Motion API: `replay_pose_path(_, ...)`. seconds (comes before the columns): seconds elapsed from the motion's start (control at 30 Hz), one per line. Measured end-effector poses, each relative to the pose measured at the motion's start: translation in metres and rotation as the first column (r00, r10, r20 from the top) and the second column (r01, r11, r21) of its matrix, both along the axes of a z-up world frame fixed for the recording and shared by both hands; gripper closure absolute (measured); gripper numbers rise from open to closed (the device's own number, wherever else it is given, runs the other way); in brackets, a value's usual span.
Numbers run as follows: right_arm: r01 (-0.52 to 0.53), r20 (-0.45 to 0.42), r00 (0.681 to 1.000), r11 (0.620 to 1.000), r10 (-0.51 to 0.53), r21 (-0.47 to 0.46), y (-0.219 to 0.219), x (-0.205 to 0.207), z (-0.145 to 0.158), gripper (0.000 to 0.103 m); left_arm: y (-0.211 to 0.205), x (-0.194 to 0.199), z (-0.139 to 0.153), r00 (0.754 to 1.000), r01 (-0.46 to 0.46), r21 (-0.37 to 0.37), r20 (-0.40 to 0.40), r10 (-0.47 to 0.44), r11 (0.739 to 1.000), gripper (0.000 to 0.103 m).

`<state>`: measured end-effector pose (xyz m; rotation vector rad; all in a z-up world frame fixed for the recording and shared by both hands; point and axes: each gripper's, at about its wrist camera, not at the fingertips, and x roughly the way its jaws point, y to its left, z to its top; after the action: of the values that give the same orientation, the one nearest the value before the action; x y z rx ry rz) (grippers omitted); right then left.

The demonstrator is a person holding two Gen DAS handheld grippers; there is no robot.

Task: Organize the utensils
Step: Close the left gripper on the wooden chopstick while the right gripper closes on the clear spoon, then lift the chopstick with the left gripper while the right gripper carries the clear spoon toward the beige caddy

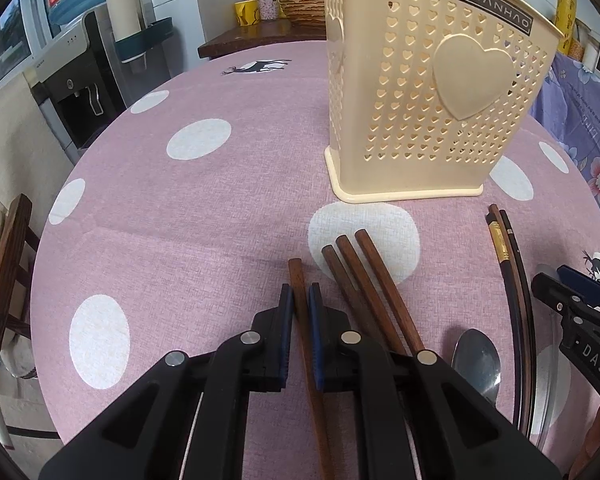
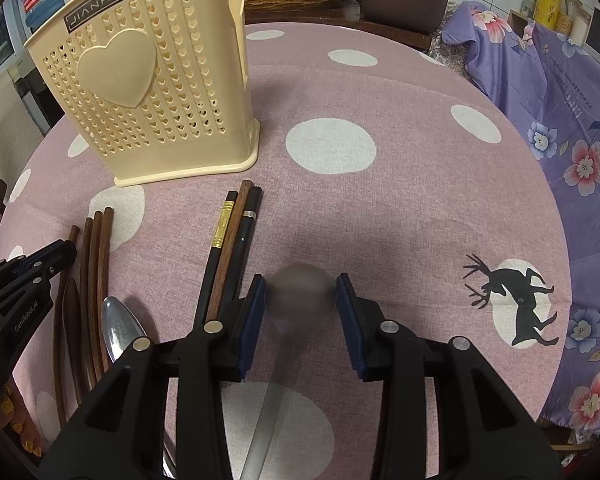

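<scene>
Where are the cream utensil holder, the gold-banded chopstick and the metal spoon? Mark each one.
cream utensil holder [image 1: 424,92]: left wrist view, front wall beside the raised heart.
gold-banded chopstick [image 2: 220,232]: right wrist view, on its gold band.
metal spoon [image 1: 476,364]: left wrist view, middle of the bowl.

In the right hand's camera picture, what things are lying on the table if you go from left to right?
Three brown wooden chopsticks → shiny metal spoon → three dark chopsticks → blurry spoon between the right gripper's open fingers → black deer print on the tablecloth.
</scene>
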<state>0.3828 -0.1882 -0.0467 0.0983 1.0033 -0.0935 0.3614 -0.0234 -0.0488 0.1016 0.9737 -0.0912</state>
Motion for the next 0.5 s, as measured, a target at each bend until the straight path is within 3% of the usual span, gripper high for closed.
replay_pose_path(0.3, -0.01, 0.049, 0.999, 0.998, 0.006, 0.069, -0.007, -0.001, 0.005, 0.066, 0.004, 0.0, 0.002, 1.0, -0.011, -0.016, 0.014, 0.011, 1.0, 0.094)
replay_pose_path(0.5, -0.026, 0.137, 0.99, 0.997, 0.016, 0.068, -0.006, -0.009, 0.021, 0.066, 0.009, -0.004, 0.014, 0.999, -0.018, -0.043, 0.046, 0.02, 0.999, 0.095)
